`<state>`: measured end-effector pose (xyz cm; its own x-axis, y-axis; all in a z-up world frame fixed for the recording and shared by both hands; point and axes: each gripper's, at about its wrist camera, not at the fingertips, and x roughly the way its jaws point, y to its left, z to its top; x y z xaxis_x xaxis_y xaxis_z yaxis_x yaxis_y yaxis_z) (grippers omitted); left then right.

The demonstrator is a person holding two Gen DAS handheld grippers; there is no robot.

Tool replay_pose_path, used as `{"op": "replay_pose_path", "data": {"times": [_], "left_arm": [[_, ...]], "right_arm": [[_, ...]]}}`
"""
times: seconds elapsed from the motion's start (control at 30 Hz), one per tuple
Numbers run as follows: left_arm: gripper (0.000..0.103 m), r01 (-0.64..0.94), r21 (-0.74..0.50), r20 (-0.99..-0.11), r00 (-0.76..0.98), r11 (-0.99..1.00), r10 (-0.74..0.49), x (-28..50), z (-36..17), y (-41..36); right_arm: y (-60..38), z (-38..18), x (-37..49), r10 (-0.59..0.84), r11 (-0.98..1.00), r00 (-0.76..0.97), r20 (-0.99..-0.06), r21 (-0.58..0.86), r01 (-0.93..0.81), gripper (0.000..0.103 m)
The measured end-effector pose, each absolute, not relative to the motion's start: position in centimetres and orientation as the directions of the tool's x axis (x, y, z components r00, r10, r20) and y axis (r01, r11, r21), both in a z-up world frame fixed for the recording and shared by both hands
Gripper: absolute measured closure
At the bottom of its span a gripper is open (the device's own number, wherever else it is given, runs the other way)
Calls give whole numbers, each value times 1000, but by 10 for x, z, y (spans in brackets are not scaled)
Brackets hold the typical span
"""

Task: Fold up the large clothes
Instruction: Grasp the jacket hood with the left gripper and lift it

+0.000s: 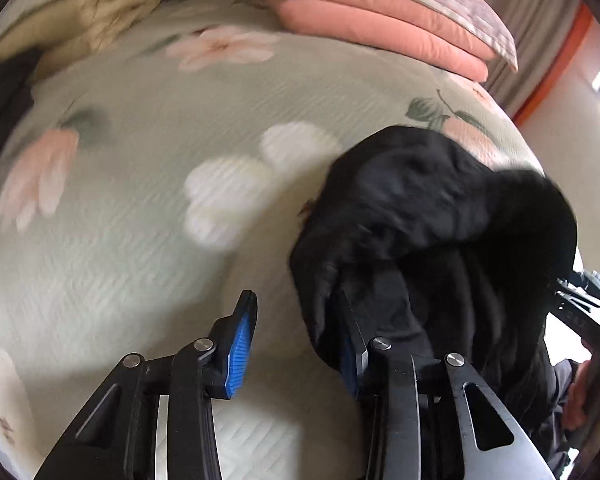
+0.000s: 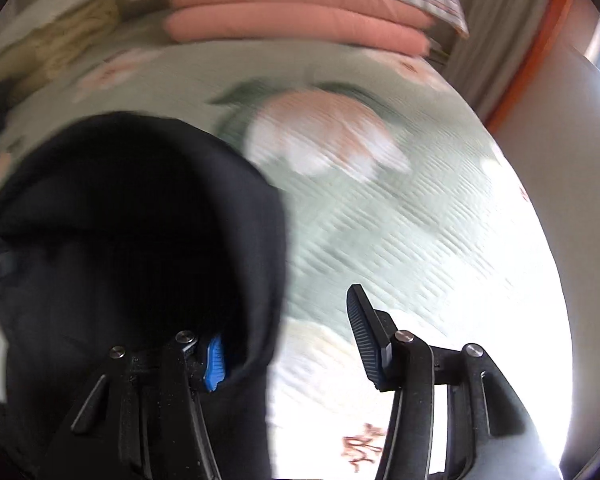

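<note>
A black garment [image 1: 440, 220] hangs bunched over the pale green flowered bedspread [image 1: 140, 248]. In the left wrist view it drapes over the right-hand finger [image 1: 352, 344] of my left gripper [image 1: 296, 300]. The blue pad of the other finger [image 1: 240, 344] is bare, and bedspread shows through the gap, so the jaws stand open. In the right wrist view the same garment [image 2: 132, 220] covers the left finger, leaving only a bit of its blue pad [image 2: 214, 364] showing. The other finger [image 2: 364, 332] of my right gripper [image 2: 286, 316] is bare and well apart, so this gripper is open too.
Folded pink quilts [image 1: 380, 28] under a patterned pillow lie at the bed's far side, with beige bedding [image 1: 100, 8] to their left. A dark cloth [image 1: 4, 112] lies at the left edge. The bed drops off on the right towards a curtain and an orange-trimmed wall [image 2: 536, 40]. A hand [image 1: 580, 400] shows at lower right.
</note>
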<state>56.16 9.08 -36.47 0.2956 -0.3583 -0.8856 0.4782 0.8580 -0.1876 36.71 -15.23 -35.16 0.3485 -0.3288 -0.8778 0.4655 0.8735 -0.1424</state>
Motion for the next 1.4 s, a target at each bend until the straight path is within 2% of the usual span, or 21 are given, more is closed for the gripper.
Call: {"op": "replay_pose_path", "data": {"times": [0.07, 0.13, 0.3, 0.47, 0.57, 0.67, 0.87, 1.03, 1.13, 1.27, 1.4], "left_arm": [[59, 433, -257, -882, 261, 864, -393, 566, -380, 115], [59, 383, -342, -869, 218, 858, -443, 570, -393, 131], [60, 480, -273, -853, 279, 834, -440, 548, -355, 128], [60, 553, -197, -792, 396, 809, -463, 530, -287, 144], [60, 540, -233, -751, 429, 809, -502, 550, -261, 128], [59, 559, -282, -738, 393, 780, -549, 572, -257, 95], [60, 597, -193, -859, 280, 778, -428, 583, -319, 24], [60, 636, -179, -909, 185, 751, -373, 554, -368, 45], [59, 659, -158, -899, 211, 736, -382, 541, -373, 57], [57, 632, -157, -896, 232, 759, -378, 547, -381, 55], [58, 633, -142, -899, 238, 761, -366, 542, -364, 62]], "right_arm": [[-167, -369, 353, -277, 863, 338, -899, -78, 500, 40], [-173, -373, 347, -254, 859, 362, -897, -37, 511, 33], [-157, -346, 346, -227, 914, 383, -896, -60, 400, 35], [-138, -274, 343, -146, 962, 528, -837, 3, 271, 34], [-125, -247, 375, -138, 971, 583, -801, 7, 239, 34], [-113, -234, 419, -146, 971, 626, -766, 12, 240, 34], [-116, -275, 477, -94, 970, 535, -840, 43, 238, 34], [-103, -343, 444, -90, 985, 385, -918, -25, 169, 47], [-85, -362, 424, -140, 987, 416, -899, -96, 126, 48], [-98, -370, 429, -99, 985, 424, -900, -29, 168, 48], [-100, -349, 422, -100, 990, 414, -905, -50, 129, 49]]}}
